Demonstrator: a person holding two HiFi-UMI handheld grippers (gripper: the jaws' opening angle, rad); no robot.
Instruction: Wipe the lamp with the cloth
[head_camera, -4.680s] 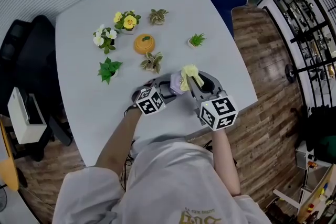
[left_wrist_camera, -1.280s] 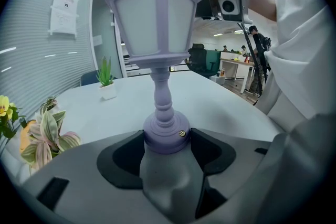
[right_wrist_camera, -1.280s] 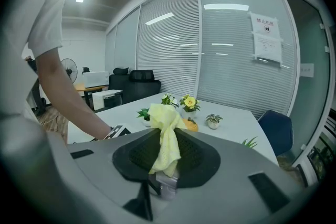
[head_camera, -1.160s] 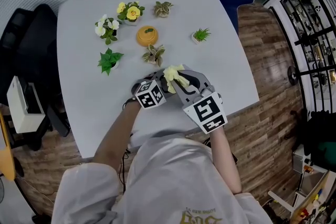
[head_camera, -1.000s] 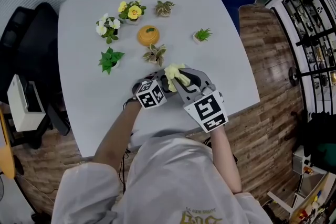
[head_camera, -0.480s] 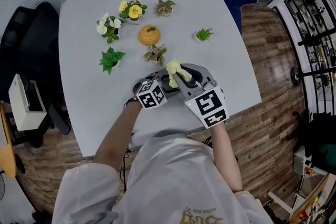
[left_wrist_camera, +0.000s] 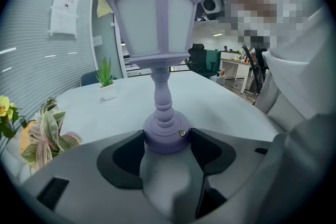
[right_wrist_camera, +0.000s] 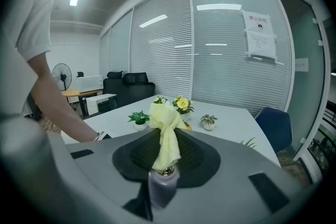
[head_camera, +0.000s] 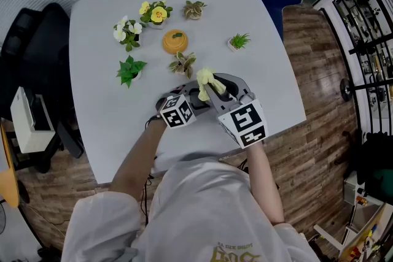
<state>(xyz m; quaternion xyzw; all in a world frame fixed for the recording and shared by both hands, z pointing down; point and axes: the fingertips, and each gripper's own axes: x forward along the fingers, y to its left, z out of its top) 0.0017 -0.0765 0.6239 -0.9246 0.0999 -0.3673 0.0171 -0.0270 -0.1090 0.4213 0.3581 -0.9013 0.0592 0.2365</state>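
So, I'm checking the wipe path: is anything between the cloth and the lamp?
Nothing visible does. The right claw holds the yellow cloth right on top of the lilac lantern-shaped lamp; the left claw grips its base.

right gripper point(head_camera: 213, 85): since the earliest picture it has shifted left, onto the lamp; over the last second it edged slightly up-picture | pale yellow cloth point(head_camera: 205, 78): was beside the top of the lilac lantern-shaped lamp point(left_wrist_camera: 152, 13), on its right; now draped over that top | marker cube point(head_camera: 245, 124) of the right gripper: swung slightly right and up
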